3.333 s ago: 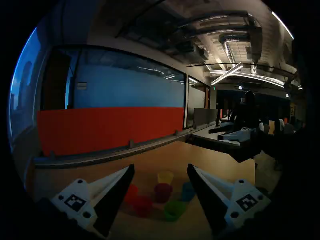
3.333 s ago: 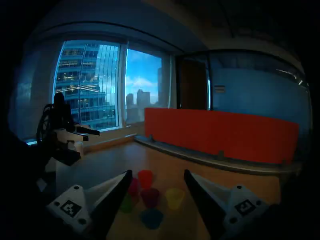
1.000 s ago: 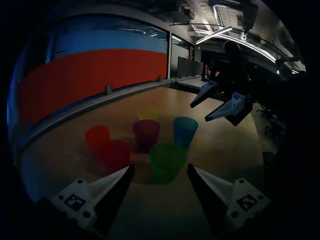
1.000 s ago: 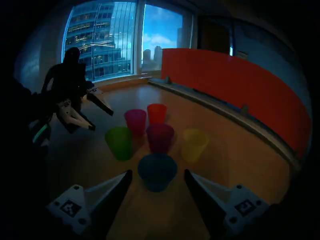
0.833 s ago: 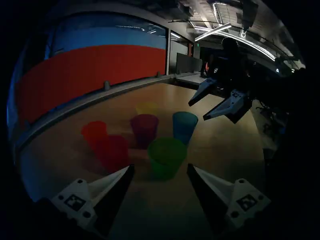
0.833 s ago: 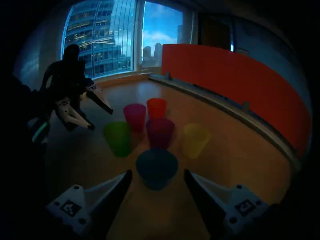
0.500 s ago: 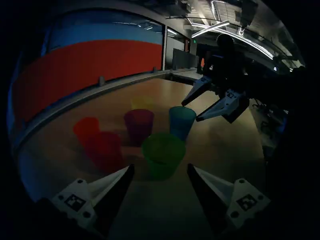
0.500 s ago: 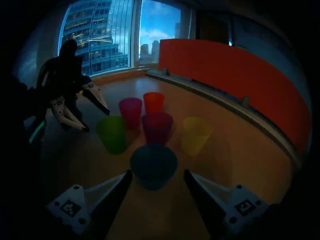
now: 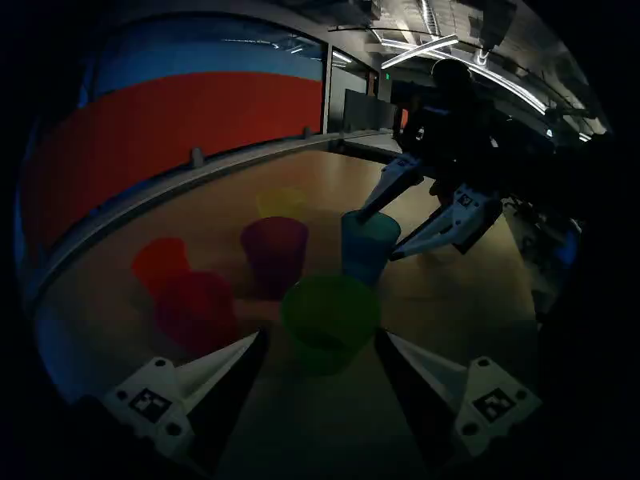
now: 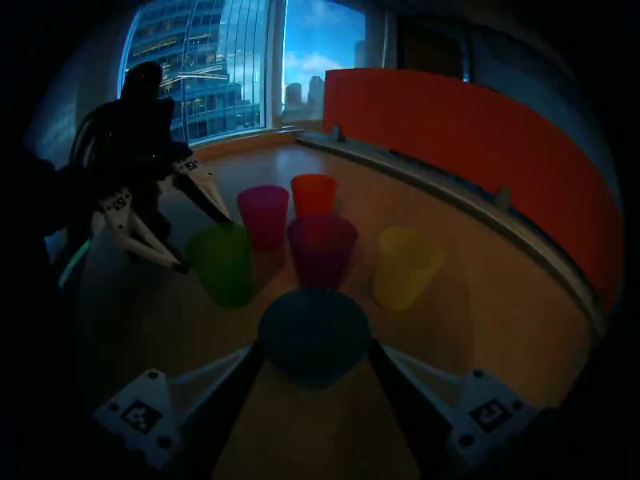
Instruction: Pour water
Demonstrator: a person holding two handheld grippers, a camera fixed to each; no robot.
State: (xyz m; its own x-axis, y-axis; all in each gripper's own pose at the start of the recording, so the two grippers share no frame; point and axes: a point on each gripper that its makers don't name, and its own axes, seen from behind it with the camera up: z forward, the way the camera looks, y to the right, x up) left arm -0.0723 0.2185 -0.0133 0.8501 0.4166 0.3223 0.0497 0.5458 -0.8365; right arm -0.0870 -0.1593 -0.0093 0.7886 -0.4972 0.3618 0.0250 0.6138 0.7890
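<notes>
a: what are your two grippers holding?
b: nothing is clenched. in the left gripper view, my left gripper (image 9: 318, 334) has its fingers spread wide, and the green cup (image 9: 330, 320) stands upright between the tips at 12 o'clock.
a: and the other one?
b: in the right gripper view, my right gripper (image 10: 314, 344) is spread too, its fingers flanking the blue cup (image 10: 314, 332) at 12 o'clock. i cannot tell whether they touch it.
a: what else is there?
b: on the surface (image 10: 496, 320), the purple cup (image 10: 322, 250) is just beyond the blue one at 12, the yellow cup (image 10: 406, 268) at 1, the green at 11, and the pink cup (image 10: 264, 214) and orange cup (image 10: 314, 194) are farthest back.
</notes>
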